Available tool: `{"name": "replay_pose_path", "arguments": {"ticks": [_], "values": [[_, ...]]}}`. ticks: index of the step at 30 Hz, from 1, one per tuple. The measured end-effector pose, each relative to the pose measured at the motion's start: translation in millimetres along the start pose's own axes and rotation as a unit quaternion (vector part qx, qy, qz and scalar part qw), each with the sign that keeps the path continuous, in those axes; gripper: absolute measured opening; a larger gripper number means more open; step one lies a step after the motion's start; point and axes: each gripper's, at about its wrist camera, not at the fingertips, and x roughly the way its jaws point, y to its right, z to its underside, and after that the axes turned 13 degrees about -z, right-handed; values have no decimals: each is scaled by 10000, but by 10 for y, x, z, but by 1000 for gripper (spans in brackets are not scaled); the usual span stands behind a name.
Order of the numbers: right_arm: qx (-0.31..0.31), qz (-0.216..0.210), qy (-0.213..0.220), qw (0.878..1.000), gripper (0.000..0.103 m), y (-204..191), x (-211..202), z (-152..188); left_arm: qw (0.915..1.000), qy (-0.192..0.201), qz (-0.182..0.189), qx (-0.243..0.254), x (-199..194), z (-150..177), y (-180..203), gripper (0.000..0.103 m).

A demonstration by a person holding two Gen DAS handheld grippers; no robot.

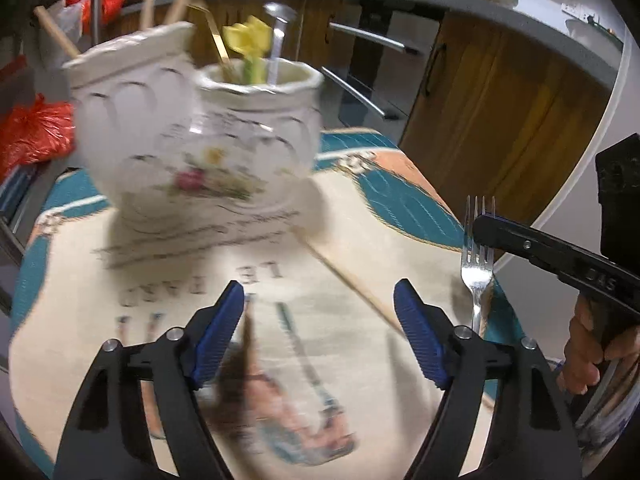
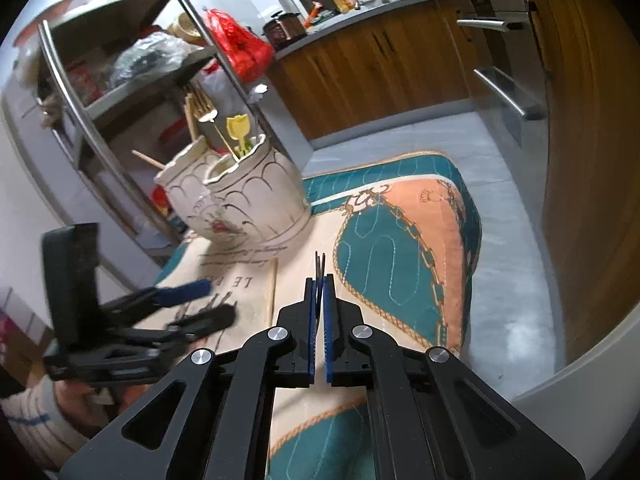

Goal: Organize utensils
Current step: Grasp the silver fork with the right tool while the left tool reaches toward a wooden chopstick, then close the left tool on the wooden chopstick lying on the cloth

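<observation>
Silver metal fork [image 1: 478, 264] stands tines-up, pinched tight in the right gripper [image 2: 320, 280], ready for the white flowered holder [image 1: 192, 132] on the table. Left gripper [image 1: 320, 332] jaws gape wide, holding nothing.

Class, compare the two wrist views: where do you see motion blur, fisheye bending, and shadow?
Left wrist view: the ceramic holder and the cloth's lettering are smeared by motion blur, the fork stays crisp, and the counter edge bows. Right wrist view: mostly sharp, only the left gripper is blurred; the shelf rails curve, and the holder throws a soft shadow.
</observation>
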Motion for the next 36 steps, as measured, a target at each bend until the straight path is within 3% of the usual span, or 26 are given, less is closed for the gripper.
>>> {"name": "replay_pose_path", "arguments": {"ticks": [6, 8, 12, 16, 17, 21, 27, 33, 36], "values": [[10, -241, -89, 9997, 4, 81, -65, 38, 9995, -260, -57, 186, 141, 19, 283, 44], [40, -287, -114, 9995, 4, 100, -64, 58, 9990, -218, -237, 312, 158, 17, 343, 31], [-5, -350, -125, 9993, 4, 88, -83, 80, 9972, -193, -450, 556, 176, -4, 396, 20], [-53, -452, -149, 9989, 4, 57, -79, 97, 9971, -208, -347, 648, 140, -26, 347, 11], [-90, -494, -131, 9986, 4, 37, -88, 102, 9971, -187, -313, 671, 107, -36, 314, 0], [-195, -563, -86, 9982, 4, -23, -103, 116, 9958, -386, -326, 758, 59, -25, 161, 0], [-302, -649, -40, 9974, 3, -89, -115, 128, 9990, -434, -21, 53, -7, -8, -36, 1], [-360, -697, -96, 9969, 3, -99, -110, 130, 9986, -492, -93, 186, 51, 23, 207, 32], [-378, -723, -101, 9966, 3, -104, -110, 139, 9970, -368, -468, 505, 73, 37, 322, 31]]}}
